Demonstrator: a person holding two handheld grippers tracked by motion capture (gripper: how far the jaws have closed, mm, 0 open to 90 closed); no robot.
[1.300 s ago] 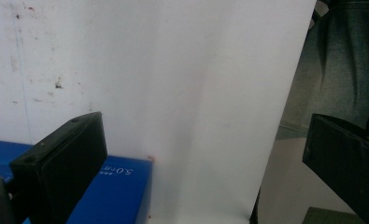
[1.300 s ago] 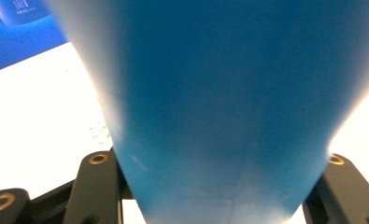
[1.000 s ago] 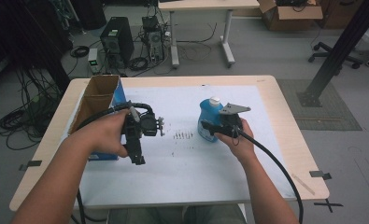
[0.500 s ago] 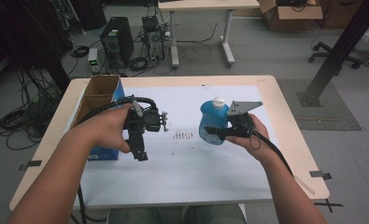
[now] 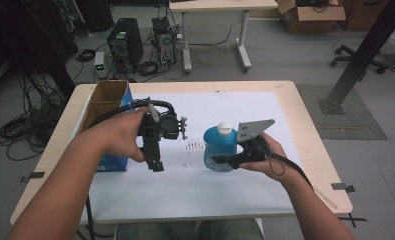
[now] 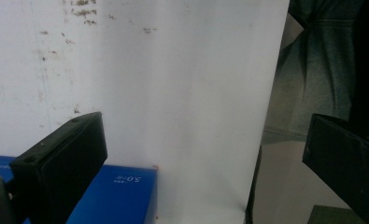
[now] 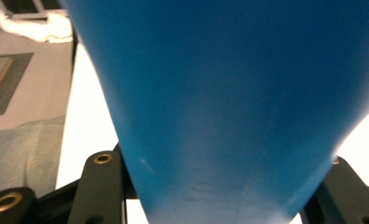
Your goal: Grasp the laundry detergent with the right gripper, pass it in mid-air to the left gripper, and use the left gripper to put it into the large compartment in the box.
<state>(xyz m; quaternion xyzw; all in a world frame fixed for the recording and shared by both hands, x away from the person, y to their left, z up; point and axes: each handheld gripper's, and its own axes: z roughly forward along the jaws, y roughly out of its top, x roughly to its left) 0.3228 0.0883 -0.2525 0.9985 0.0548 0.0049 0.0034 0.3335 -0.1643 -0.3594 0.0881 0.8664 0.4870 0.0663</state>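
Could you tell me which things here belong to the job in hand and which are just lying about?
In the job:
- blue bottle with white cap, gripped by the right claw
- left claw, open, holding nothing

Lying about:
- open cardboard box at the table's left
- small dark marks on the white sheet

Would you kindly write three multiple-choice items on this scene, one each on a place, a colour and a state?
1. Where is the cardboard box?
A. at the table's left edge
B. at its right edge
C. on the floor

2. What colour is the bottle?
A. red
B. blue
C. green

3. How is the left gripper?
A. shut on the bottle
B. shut on the box
C. open, nothing between its jaws

Key: 1 A, it stands left of the white sheet; 2 B, a blue body with a white cap in the right gripper; 3 C, its jaws stand wide apart.
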